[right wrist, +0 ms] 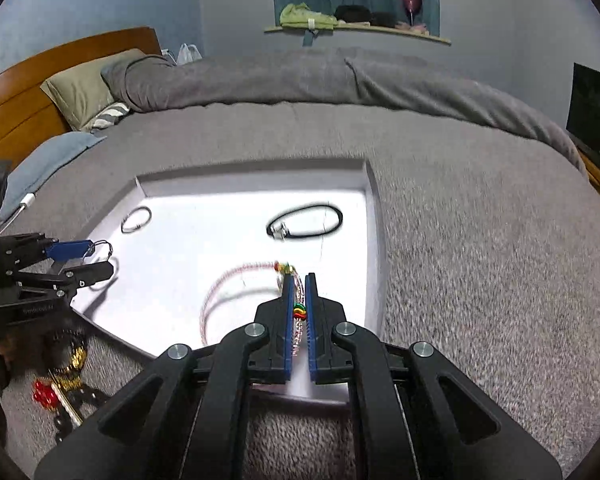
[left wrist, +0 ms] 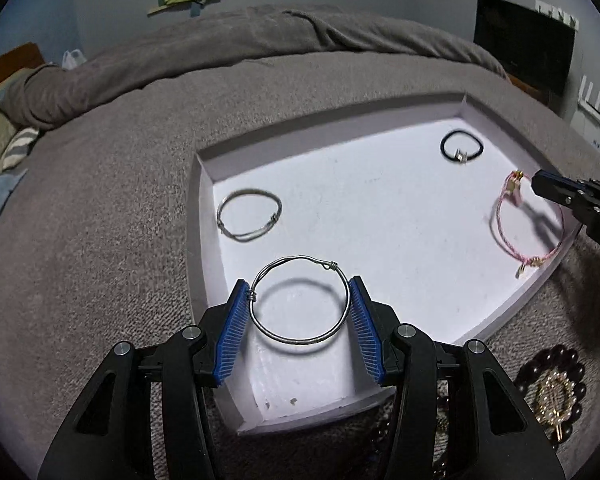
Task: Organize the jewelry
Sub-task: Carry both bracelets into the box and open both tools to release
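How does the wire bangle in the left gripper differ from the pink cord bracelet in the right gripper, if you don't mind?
The wire bangle is a stiff silver hoop; the pink cord bracelet is a limp loop with charms. The bangle spans the left gripper pads; the right gripper pinches the bracelet nearly shut. Both hang over the white tray.

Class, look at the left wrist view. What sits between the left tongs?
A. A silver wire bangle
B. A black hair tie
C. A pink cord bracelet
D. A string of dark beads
A: the silver wire bangle is clamped between the blue pads of the left tongs above the white tray.
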Demonstrator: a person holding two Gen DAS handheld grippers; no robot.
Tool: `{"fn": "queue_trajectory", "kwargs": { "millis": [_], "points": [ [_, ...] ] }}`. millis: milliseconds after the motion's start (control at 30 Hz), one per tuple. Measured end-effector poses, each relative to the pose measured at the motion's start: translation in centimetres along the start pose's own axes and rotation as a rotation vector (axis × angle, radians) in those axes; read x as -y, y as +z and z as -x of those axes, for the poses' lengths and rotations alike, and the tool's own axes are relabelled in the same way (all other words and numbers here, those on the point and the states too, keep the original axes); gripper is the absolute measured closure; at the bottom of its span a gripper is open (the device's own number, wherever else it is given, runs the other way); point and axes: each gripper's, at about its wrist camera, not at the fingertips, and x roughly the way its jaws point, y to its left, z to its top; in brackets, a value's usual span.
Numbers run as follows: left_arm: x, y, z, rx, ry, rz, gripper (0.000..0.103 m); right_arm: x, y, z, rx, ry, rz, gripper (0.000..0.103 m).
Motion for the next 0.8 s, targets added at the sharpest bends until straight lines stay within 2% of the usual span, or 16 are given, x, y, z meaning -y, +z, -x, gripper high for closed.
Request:
{"fn": "queue_trajectory", "kwargs": {
  "millis": [200,467,500,567,600,700,800],
  "points": [
    [-0.2,0.3,-0.1,-0.003,-0.003,-0.003,0.05,-0.8,-0.3,0.0,-0.013,-0.019,0.049,0.098],
    [-0.2,0.1,-0.1,0.003,0.01,-0.003,0.05,-0.9,-0.2,0.0,-0.005,-0.022,0.049,0.097],
    [-0.2,0.1,-0.1,0.004,0.009,-0.003,0.05,-0.9,-0.2,0.1,0.001,-0.019,0.049,0.095],
    [-0.2,0.1,0.0,0.007,0.004,-0.001,0.049,-0.9,-0.1,0.4,0.019,-0.013,0.05,0.084],
    [-0.2,0.1,0.1,0.011,0.001,0.003,0.049,-0.9,-0.1,0.8,0.035,-0.012,0.05,0.075],
    [-0.1,0.1,0.4,0.027,0.001,0.001,0.049,-1.0,0.1,1.5,0.071,-0.008,0.048,0.073],
    [-0.1,0.2,0.8,0.048,-0.001,0.006,0.049,-0.8,0.3,2.0,0.102,-0.007,0.035,0.067]
  ]
}}
